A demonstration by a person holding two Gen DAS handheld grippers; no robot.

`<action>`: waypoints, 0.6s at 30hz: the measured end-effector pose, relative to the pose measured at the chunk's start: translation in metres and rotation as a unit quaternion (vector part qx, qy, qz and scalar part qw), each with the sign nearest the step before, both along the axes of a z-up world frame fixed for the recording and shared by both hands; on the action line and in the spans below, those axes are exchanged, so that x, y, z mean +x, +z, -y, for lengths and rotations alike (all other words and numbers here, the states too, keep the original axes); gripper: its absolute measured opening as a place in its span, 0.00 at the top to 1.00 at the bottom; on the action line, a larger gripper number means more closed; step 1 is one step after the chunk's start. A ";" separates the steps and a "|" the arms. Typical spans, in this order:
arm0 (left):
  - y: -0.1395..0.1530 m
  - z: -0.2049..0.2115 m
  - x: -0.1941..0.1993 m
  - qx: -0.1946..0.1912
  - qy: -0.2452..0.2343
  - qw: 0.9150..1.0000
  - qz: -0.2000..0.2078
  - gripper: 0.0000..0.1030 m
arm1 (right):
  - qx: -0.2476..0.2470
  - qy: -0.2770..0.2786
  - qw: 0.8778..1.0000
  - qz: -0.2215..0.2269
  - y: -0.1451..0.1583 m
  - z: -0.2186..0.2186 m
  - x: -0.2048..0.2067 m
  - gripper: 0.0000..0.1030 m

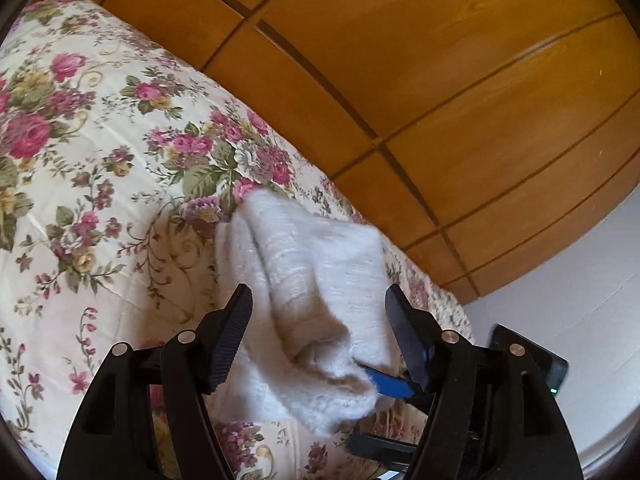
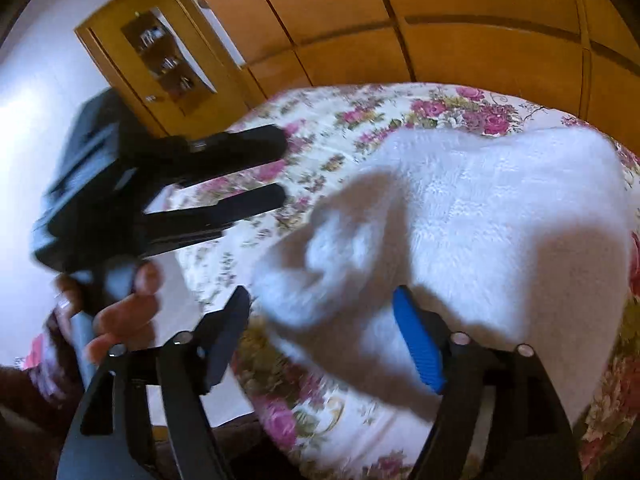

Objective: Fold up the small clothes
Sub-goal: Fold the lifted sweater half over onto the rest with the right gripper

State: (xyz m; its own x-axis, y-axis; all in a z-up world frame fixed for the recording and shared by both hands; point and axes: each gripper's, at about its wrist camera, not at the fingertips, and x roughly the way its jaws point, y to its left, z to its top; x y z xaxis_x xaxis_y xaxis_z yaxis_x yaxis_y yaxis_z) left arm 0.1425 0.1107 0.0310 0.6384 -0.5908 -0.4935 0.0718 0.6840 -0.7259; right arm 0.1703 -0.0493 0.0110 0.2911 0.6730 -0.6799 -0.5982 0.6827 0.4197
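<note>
**Two grippers open around one white cloth**

Two grippers work over a bed with a floral cover. At the left of the right wrist view, a hand carries the left gripper, its jaws apart and empty above the cover. Moving right, the cloth lies bunched on the bed, fluffy and white, a rumpled fold lifted near the right gripper. That gripper's jaws stand wide; the cloth sits between them, but the pads do not seem to press on it. In the left wrist view the left gripper also stands open, the cloth loose between its jaws.

The cloth looks light, soft and limp, so it will likely sag and slip from a shallow pinch. Corners or a hem edge seem the best places to grasp, pinched deep.
</note>
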 end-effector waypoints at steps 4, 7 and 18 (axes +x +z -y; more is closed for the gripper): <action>0.001 0.015 0.003 0.012 -0.014 1.000 -0.006 0.35 | 0.014 -0.036 0.999 0.012 0.012 0.037 -0.014 0.26; 0.014 0.029 0.004 0.030 -0.022 0.999 0.014 0.35 | -0.004 -0.084 0.996 0.026 0.017 0.070 -0.018 0.28; -0.066 0.058 0.023 0.261 0.026 0.962 -0.080 0.32 | -0.081 -0.116 0.990 0.010 -0.030 0.082 -0.014 0.39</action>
